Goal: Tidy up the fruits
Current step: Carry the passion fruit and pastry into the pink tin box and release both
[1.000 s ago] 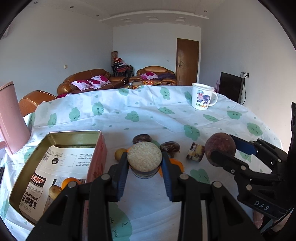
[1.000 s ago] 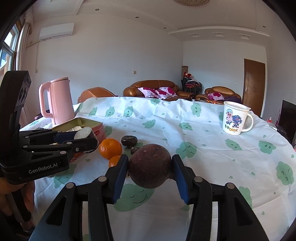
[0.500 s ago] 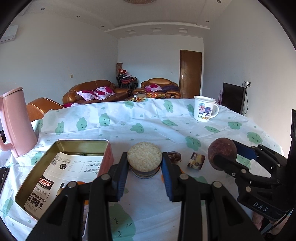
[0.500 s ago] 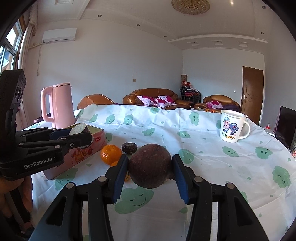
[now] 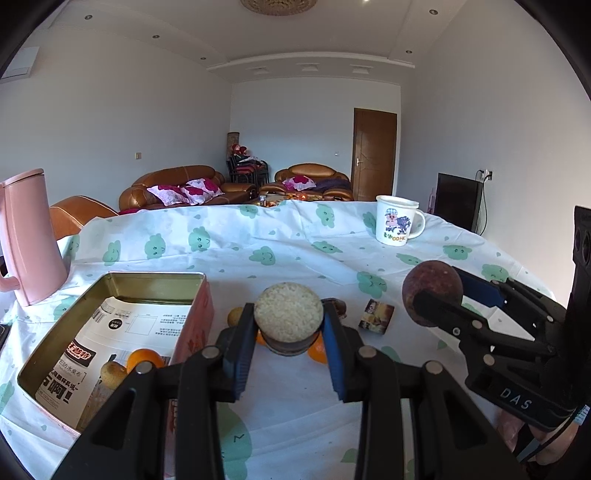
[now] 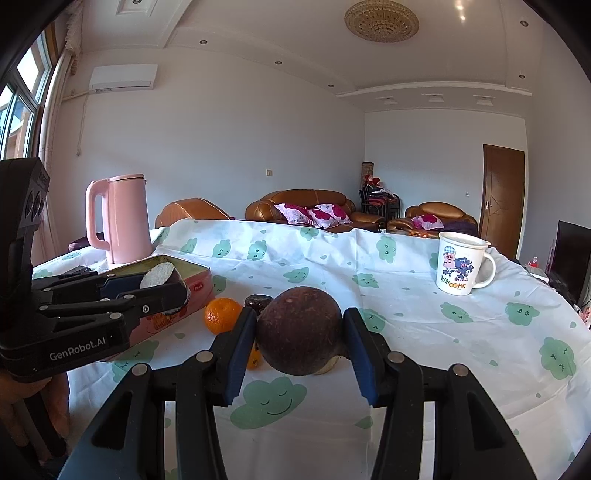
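Both views now look higher than one second ago: more ceiling shows, and the tablecloth [image 5: 280,236] sits lower in each picture, while the two grips look unchanged.

Between the blue pads of the left gripper [image 5: 289,325] sits a half fruit [image 5: 288,317] with its white, grainy cut face turned up; the fingers are clenched on its dark rind. It hangs above the table, just right of the tin box [image 5: 110,332]. The right gripper [image 6: 300,334] is clenched on a round brown fruit [image 6: 299,325], which is also lifted off the cloth, further right of the tin box.

Under the left gripper, some orange pieces and a small yellow fruit [image 5: 234,316] lie on the cloth beside the box wall. A whole orange [image 6: 223,314] and a dark fruit [image 6: 258,301] lie near the box's corner. Inside the tin box, on printed paper, an orange and a yellowish fruit rest at the near end. A small printed packet [image 5: 376,316] lies right of the box, between the two grippers.

A pink kettle [image 6: 120,218] stands behind the tin box on the left, and a white cartoon mug [image 6: 460,264] stands far to its right. The cloth is white with green smiling clouds. Behind the table are brown leather sofas [image 6: 301,205] with pink cushions, a wooden door [image 6: 504,192], white walls, an air conditioner [image 6: 123,76] and a round ceiling lamp [image 6: 381,15].
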Demonstrator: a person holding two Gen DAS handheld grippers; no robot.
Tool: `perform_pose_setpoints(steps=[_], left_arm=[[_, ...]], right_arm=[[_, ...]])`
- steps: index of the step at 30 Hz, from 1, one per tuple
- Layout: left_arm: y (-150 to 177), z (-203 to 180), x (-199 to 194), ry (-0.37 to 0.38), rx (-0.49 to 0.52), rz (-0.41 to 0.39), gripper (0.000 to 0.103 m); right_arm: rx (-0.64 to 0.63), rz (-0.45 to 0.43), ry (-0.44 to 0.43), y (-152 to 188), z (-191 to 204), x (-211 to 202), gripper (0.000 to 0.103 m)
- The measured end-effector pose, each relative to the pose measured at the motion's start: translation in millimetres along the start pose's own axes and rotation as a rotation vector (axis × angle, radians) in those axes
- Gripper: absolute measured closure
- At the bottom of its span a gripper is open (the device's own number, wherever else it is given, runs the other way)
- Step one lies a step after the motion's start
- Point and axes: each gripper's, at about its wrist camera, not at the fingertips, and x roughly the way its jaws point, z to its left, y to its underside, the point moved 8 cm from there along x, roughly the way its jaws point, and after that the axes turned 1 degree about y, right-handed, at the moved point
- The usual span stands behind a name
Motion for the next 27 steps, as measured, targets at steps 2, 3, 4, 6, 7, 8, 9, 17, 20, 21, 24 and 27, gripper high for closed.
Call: perform_pose_setpoints(steps=[2,3,4,6,7,8,9,17,20,21,24,27], left_arm=[[-1.3,-1.5,-2.0,0.001,0.004,-0.006,0.067],[-2.4,-1.8,-3.4,0.004,0.003,-0.010,0.067],[-3.5,-1.7,-5.2,0.003,0.004,-0.015,0.067],[-5.9,-0.9,-8.9,0.003,0.004,-0.024,0.067],[-7.0,0.0,-10.9,0.002,0.001,-0.028,0.067],[-8.0,1.3,-13.3,0.001,-0.002,-0.032,0.067],[-9.4,3.1,-15.8,-0.001,-0.004,-0.037,0.067],[-20.6,31.8,-34.2,-0.056,-0.032,-0.069,0.067],[-21.5,45.0,-37.9,-0.071,-0.050,-0.069,0.067],[-21.7,49.9,-39.0,-0.078,-0.056,-0.068,0.067],[-23.2,65.7,-43.6,-0.104,-0.073,-0.072,0.067],[-24.9,83.0,-49.2,-0.132,-0.092,-0.075,0.067]], right_arm=[[0.002,0.002,0.003,0.1,-0.1,-0.3,0.052],[0.003,0.004,0.004,0.2,-0.3,0.0,0.052],[0.003,0.006,0.005,0.2,-0.1,0.3,0.052],[0.001,0.010,0.010,0.2,-0.1,1.2,0.052],[-0.001,0.012,0.011,-0.2,0.0,2.0,0.052],[-0.003,0.013,0.012,-0.3,0.1,2.4,0.052],[-0.004,0.016,0.016,-0.4,0.3,3.0,0.052],[-0.012,0.047,-0.021,-5.7,13.9,10.1,0.052],[-0.023,0.046,-0.053,-13.7,25.6,11.7,0.052],[-0.025,0.045,-0.065,-17.0,29.8,12.0,0.052],[-0.026,0.044,-0.106,-27.3,42.3,13.7,0.052],[-0.043,0.039,-0.140,-38.3,58.9,16.1,0.052]])
